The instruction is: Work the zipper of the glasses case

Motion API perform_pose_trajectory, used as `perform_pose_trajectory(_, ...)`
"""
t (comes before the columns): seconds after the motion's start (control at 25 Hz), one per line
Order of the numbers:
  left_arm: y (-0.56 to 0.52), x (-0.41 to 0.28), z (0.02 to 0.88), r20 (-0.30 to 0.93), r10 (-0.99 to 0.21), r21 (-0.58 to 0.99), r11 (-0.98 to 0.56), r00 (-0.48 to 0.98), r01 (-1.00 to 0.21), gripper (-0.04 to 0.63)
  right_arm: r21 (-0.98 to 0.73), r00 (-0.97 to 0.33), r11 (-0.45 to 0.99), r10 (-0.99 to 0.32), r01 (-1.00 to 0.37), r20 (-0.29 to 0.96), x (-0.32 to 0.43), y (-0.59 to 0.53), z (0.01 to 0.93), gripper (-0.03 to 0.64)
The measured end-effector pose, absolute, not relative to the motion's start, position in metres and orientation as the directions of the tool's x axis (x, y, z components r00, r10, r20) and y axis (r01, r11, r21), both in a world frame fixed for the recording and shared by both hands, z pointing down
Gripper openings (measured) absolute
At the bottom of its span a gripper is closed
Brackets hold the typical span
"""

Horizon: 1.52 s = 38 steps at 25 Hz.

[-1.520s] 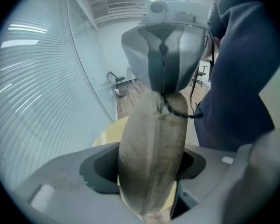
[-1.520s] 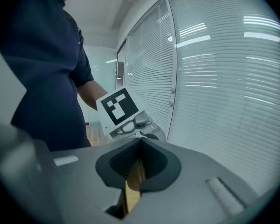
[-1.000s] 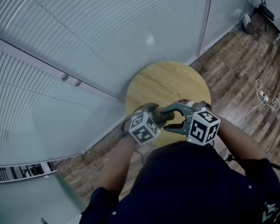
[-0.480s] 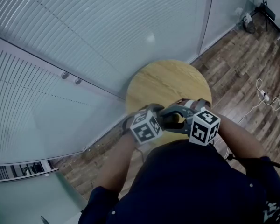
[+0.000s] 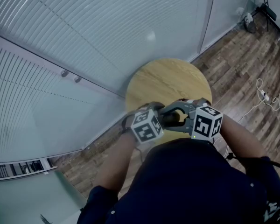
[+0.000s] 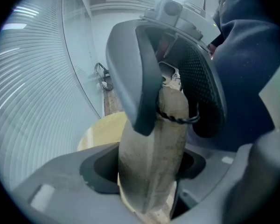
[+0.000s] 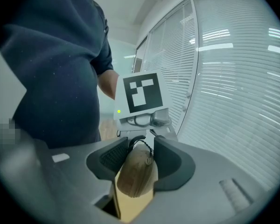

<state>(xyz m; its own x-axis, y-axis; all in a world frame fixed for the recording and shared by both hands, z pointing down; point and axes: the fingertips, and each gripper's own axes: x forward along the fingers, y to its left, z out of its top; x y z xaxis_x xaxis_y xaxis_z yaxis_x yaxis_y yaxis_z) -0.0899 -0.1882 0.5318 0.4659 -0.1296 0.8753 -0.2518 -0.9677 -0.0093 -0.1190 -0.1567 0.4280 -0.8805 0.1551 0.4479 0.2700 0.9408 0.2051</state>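
1. My left gripper (image 6: 149, 166) is clamped on the glasses case (image 6: 154, 134), which stands between its 2 jaws.
2. My right gripper (image 7: 141, 158) has just been closing its jaws. The case's end sits between them, seemingly pinched.

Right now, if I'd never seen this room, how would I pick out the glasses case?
Find the round wooden table beside the glass wall. Above its near edge the left gripper clamps the glasses case, and the right gripper's jaws have just been closing on its other end. It is the only tan zippered pouch among grey plastic.
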Motion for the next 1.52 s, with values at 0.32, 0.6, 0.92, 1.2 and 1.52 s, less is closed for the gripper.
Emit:
perform_pose_trajectory(0.32,-0.193,-0.094,0.532,0.872,-0.141,-0.007,-0.961,0.469,-0.277,0.319,0.179,-0.933,0.972,0.082,0.153,0.350,-0.110,-0.178,0.405,0.008)
perform_pose_trajectory(0.6,-0.200,-0.096,0.521,0.829,-0.159,0.044,-0.938,0.537,-0.345,0.318,0.113,-0.961,0.991,0.042,0.076,0.274,-0.099,-0.192,0.389,0.008)
perform_pose_trajectory(0.92,-0.203,-0.072,0.481,0.640,-0.132,0.186,-0.929,0.757,-0.319,0.307,-0.065,-0.999,0.998,0.023,0.025,-0.025,-0.084,-0.212,0.355,0.006)
perform_pose_trajectory(1.2,-0.194,-0.058,0.453,0.475,-0.086,0.300,-0.920,0.876,-0.253,0.302,-0.164,-0.990,0.986,0.007,0.030,-0.142,-0.076,-0.214,0.333,0.006)
perform_pose_trajectory(1.52,-0.200,-0.067,0.419,0.202,-0.123,0.406,-0.892,0.972,-0.197,0.299,-0.198,-0.977,0.980,-0.036,0.006,-0.210,-0.061,-0.226,0.315,0.006)
